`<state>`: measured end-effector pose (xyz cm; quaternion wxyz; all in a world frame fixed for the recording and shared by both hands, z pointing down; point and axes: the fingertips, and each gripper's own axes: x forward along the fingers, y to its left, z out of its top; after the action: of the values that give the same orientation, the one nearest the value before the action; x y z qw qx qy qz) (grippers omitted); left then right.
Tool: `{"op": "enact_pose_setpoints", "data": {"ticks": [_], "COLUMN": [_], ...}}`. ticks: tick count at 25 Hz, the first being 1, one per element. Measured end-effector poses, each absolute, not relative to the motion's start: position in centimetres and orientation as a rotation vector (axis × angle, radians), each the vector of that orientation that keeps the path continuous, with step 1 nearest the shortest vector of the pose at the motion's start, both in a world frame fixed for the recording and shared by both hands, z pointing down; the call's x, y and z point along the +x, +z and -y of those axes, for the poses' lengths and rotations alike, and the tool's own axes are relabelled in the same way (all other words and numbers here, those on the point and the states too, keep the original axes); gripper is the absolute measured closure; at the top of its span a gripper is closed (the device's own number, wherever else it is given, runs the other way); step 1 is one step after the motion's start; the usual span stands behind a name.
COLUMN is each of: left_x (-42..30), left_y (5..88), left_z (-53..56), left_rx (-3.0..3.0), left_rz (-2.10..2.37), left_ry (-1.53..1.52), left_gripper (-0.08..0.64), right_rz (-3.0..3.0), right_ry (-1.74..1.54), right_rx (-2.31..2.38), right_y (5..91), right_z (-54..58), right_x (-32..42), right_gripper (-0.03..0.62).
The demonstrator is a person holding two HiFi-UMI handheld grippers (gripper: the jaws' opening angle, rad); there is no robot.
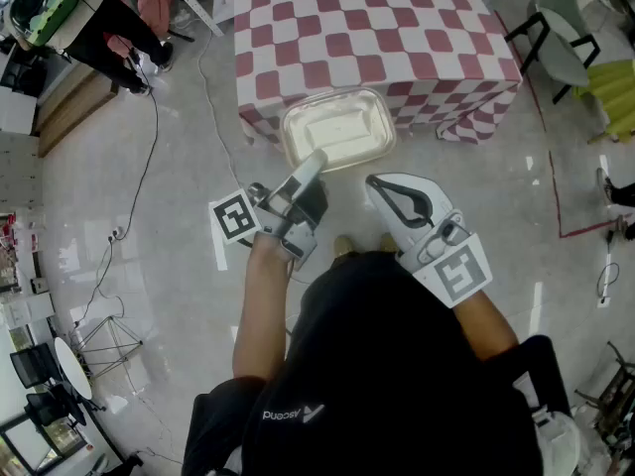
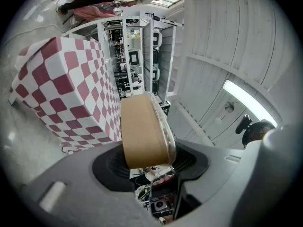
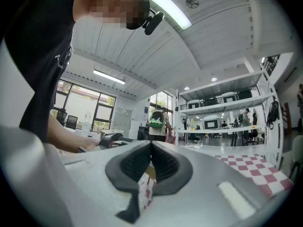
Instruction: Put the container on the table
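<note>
A shallow rectangular container (image 1: pixel 337 129) with a clear lid and a brown base hangs at the near edge of the table (image 1: pixel 367 28), which wears a red-and-white checked cloth. My left gripper (image 1: pixel 311 170) is shut on the container's near rim. In the left gripper view the container (image 2: pixel 144 131) shows edge-on between the dark pads of the left gripper (image 2: pixel 150 163), with the checked table (image 2: pixel 71 89) to its left. My right gripper (image 1: pixel 382 188) sits just right of the container with nothing in it. In the right gripper view, the right gripper (image 3: pixel 151 157) has its jaws together.
Grey floor surrounds the table, with a cable (image 1: pixel 149 157) running across it at the left. A person (image 1: pixel 119 23) stands at the top left. Dark chairs (image 1: pixel 556 38) and a yellow-green seat (image 1: pixel 615 92) stand to the right of the table.
</note>
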<state>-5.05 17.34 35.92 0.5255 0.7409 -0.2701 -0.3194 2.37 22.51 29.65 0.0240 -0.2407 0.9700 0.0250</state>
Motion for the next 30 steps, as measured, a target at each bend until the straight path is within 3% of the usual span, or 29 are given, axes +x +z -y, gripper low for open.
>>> {"op": "enact_pose_setpoints", "data": {"ticks": [12,23,30], "left_x": [-6.7,-12.5,-11.9], "left_y": [37.3,38.0,37.4], "left_z": [-17.2,-16.2,-9.1], "left_rx": [1.767,1.76,1.737], "left_rz": [0.641,0.628,0.614], "left_ry": [-0.757,-0.742,-0.745], "left_gripper": [0.337,0.337,0.337], "right_rz": [-2.975,-2.982,-3.012], "right_ry": [0.037,0.061,0.029], "right_rx": [-0.747,-0.795,-0.826], "right_y": [30.3,30.0,29.3], "right_z": [-22.3,-22.5,-15.9], "right_x": [0.8,-4.8,-4.3], "right_gripper": [0.589,0.589,0.589]}}
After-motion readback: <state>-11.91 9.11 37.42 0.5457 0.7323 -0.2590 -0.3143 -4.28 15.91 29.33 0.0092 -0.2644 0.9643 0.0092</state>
